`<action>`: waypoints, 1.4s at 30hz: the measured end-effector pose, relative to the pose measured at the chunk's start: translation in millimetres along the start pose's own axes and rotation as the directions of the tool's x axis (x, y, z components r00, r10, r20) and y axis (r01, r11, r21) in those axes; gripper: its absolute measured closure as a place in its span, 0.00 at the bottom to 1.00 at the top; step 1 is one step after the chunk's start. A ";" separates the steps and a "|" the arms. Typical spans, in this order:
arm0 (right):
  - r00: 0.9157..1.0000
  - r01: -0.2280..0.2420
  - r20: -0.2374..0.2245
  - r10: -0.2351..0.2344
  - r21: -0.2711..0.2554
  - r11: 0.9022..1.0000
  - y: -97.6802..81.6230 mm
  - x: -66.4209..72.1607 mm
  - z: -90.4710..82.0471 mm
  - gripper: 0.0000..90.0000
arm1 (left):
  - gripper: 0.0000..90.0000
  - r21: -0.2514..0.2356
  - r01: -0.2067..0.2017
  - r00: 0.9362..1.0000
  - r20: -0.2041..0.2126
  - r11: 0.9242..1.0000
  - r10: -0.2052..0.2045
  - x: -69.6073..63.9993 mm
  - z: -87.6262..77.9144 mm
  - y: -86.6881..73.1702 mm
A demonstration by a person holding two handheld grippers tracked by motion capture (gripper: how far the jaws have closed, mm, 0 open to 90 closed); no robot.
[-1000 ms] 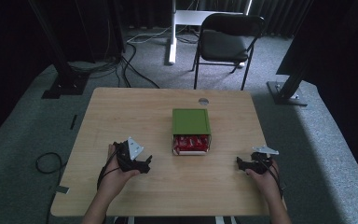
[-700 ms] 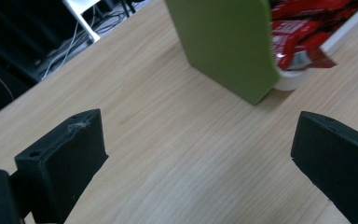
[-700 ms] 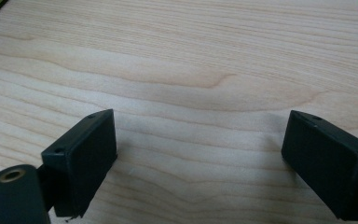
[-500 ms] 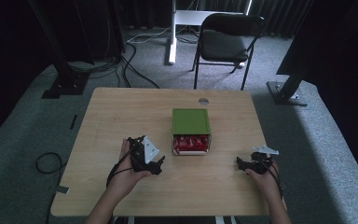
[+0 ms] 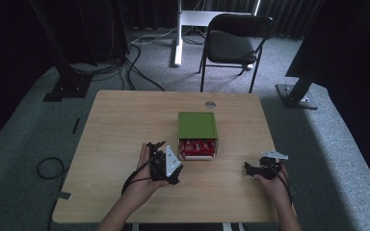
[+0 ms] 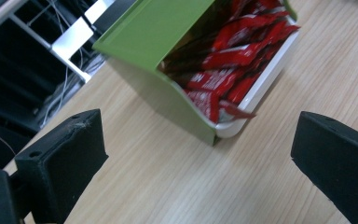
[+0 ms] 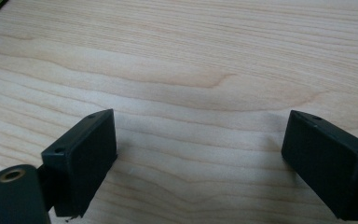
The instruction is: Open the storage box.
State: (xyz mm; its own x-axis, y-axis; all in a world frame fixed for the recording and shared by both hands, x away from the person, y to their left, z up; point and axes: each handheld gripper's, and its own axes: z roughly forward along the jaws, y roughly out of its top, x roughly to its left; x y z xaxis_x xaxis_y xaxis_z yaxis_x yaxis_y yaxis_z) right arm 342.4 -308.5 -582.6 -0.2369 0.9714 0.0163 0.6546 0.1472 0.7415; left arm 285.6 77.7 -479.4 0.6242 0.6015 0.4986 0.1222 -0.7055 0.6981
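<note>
High view: our left gripper [image 5: 166,166] sits released just beside green box [image 5: 197,126] front edge; right gripper [image 5: 265,168] released over bare surface [image 5: 125,125] near right edge.

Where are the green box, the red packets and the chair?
green box [image 5: 197,125], high view, on its flat top.
red packets [image 6: 223,70], left gripper view, on the pile inside the box.
chair [image 5: 231,48], high view, on its seat.
</note>
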 end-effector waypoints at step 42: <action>1.000 0.002 -0.002 -0.002 0.000 1.000 0.2 -0.4 0.1 0.11 | 0.04 0.075 -0.336 0.942 0.047 0.939 0.333 -71.6 49.5 17.6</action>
State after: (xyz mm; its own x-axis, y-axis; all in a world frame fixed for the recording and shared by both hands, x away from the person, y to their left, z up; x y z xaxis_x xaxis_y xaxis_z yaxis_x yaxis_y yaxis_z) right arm 342.6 -308.8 -582.5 -0.2397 0.9707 0.0161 0.6544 0.1493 0.7413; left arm 281.2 3.6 -528.3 0.6648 0.3138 0.6780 -0.0372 -0.8925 0.4496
